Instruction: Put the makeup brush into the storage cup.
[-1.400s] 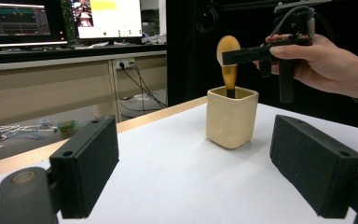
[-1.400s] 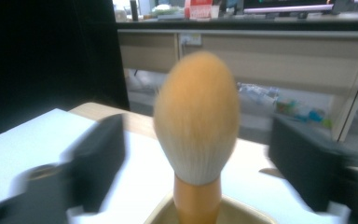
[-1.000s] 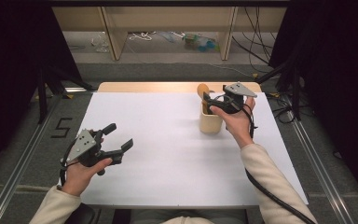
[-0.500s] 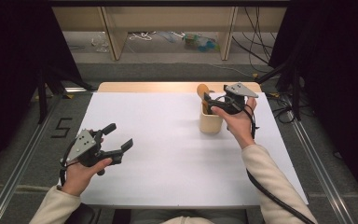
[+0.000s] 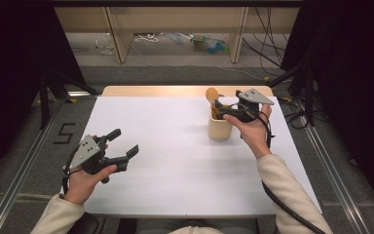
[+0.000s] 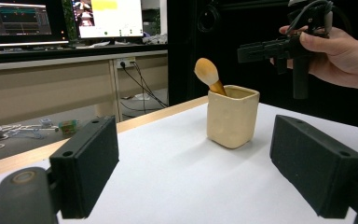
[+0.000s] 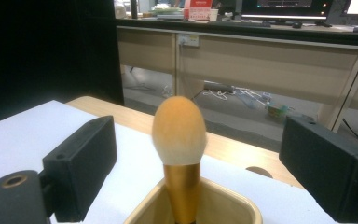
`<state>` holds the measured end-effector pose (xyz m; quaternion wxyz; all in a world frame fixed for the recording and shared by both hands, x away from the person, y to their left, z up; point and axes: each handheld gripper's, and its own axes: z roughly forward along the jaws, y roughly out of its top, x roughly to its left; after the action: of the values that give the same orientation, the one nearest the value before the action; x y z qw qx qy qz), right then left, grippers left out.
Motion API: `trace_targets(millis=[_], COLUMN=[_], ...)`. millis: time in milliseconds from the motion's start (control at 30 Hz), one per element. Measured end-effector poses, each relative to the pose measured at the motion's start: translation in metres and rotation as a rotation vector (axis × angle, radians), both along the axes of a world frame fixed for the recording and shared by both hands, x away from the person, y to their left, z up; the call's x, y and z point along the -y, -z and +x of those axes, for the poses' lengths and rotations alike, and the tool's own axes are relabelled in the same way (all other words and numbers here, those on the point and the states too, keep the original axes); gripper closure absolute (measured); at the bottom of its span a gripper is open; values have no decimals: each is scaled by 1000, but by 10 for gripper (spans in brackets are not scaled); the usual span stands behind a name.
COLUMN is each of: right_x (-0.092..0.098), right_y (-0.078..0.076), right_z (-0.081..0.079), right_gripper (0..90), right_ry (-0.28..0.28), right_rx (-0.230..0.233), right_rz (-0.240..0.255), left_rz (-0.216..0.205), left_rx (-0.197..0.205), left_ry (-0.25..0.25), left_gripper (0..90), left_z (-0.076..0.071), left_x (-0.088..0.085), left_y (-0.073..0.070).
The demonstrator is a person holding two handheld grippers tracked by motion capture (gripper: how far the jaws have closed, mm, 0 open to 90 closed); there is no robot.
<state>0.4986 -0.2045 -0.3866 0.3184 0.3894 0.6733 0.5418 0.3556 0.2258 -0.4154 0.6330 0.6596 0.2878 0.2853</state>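
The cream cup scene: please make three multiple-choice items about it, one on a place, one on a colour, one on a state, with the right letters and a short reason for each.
1. Where does the cream cup stand on the white table?
A. far right part
B. near left corner
C. centre of the near edge

2. What colour is the handle of the brush in the cup?
A. blue
B. golden
C. green

3. How do the jaws of the right gripper stand?
A. shut on the brush
B. shut on the cup rim
C. open

Answers: 1 A, the high view shows the cup toward the far right; 2 B, the right gripper view shows a golden handle; 3 C, its jaws stand apart on either side of the brush.
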Motion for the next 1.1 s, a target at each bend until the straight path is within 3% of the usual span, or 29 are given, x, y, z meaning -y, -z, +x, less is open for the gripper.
trace_targets(millis=[433, 1100], right_x=[-1, 15], right_y=[-9, -14], right_z=[-16, -53], right_gripper=[102, 100], right_ry=[-41, -96], right_rx=[25, 45], right_rz=[-1, -10], left_rz=[1, 0], left_rx=[7, 7], left_ry=[-3, -5], left_gripper=[150, 150], left_z=[1, 0], left_x=[-1, -1], left_y=[0, -1])
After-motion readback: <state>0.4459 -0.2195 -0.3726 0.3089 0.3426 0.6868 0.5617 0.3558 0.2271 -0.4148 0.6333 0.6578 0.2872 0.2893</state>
